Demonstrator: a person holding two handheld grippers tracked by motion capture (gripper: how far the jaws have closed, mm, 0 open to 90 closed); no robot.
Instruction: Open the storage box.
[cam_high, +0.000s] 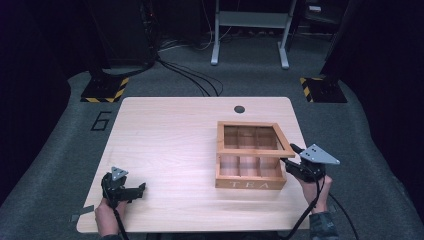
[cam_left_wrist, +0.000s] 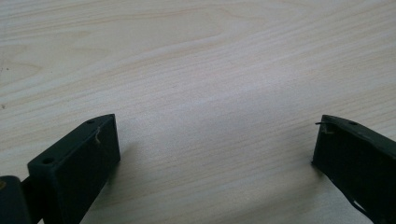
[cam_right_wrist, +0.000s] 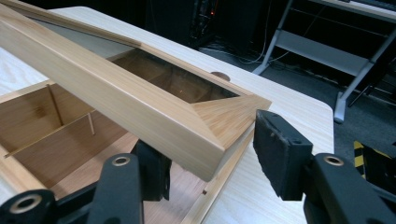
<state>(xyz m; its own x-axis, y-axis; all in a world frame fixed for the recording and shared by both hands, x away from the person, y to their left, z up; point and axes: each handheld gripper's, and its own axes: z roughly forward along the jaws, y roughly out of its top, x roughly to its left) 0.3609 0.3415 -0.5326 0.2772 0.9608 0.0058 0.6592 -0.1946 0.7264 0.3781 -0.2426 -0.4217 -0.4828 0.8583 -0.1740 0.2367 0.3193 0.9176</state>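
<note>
Left gripper (cam_high: 141, 188), jaws spread, rests on table (cam_high: 170, 140) well left of tea box (cam_high: 250, 172). Right gripper (cam_right_wrist: 210, 163), jaws spread, straddles raised lid (cam_right_wrist: 116, 98) corner at box's right.

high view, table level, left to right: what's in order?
Left tongs, open over bare table → wooden tea box with its glass-paned lid partly raised → right tongs at the lid's front right corner, open around it.
</note>
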